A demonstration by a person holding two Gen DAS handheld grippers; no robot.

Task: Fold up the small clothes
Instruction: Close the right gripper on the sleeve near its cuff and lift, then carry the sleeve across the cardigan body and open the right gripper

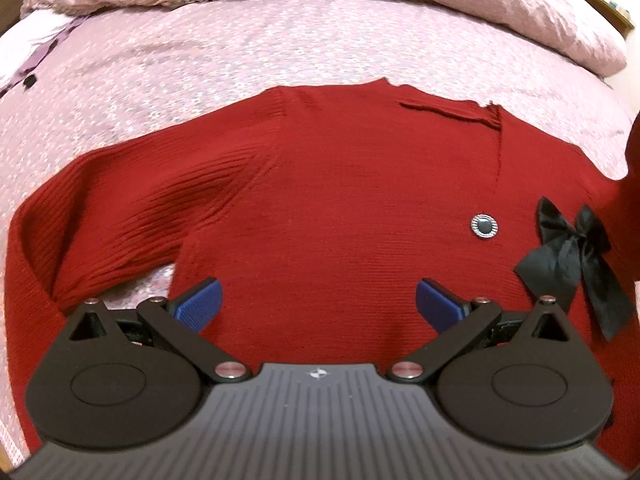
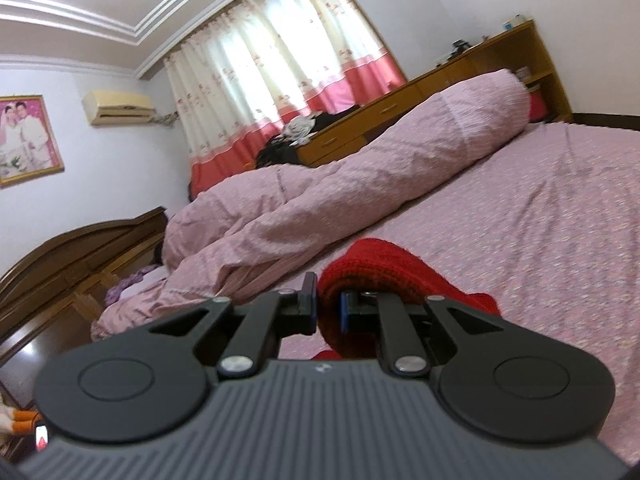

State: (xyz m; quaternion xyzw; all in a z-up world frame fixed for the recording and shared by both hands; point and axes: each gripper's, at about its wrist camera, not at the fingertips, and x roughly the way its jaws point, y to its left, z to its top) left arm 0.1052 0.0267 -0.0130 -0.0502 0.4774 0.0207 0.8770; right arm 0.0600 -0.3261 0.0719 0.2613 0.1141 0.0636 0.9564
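Item 1. Right gripper (image 2: 329, 310): jaws clenched on a bunched fold of the red knit sweater (image 2: 372, 268), which rises in a hump between the blue pads and trails off to the right over the bedspread (image 2: 540, 220). The gripper points almost level, toward the rolled pink duvet (image 2: 340, 184).

Item 2. Left gripper (image 1: 319, 304): released, blue pads (image 1: 200, 304) set wide apart, nothing between them; it hangs over the lower body of the sweater (image 1: 340, 184), angled steeply down.

Item 3. Sweater, location: spread flat on the bedspread (image 1: 200, 60), 1 ribbed sleeve (image 1: 132, 216) stretched out to the picture's left. Trim: 1 silver-rimmed button (image 1: 484, 225), 1 black satin bow (image 1: 576, 256).

Handling note (judgement): the step appears to be carrying a sleeve or side edge across the body.
- Keep the right grip firm; knit stretches and sags, so lift just enough to clear the cloth beneath.
- Bring the free left gripper down on the body as an anchor, so the panel does not drag along.
- Lay the fold clear of the bow (satin creases easily).

Markings: no brand, label or legible writing on garment or bedding. Each gripper body bears 1 small emblem (image 1: 319, 374), too small to read.
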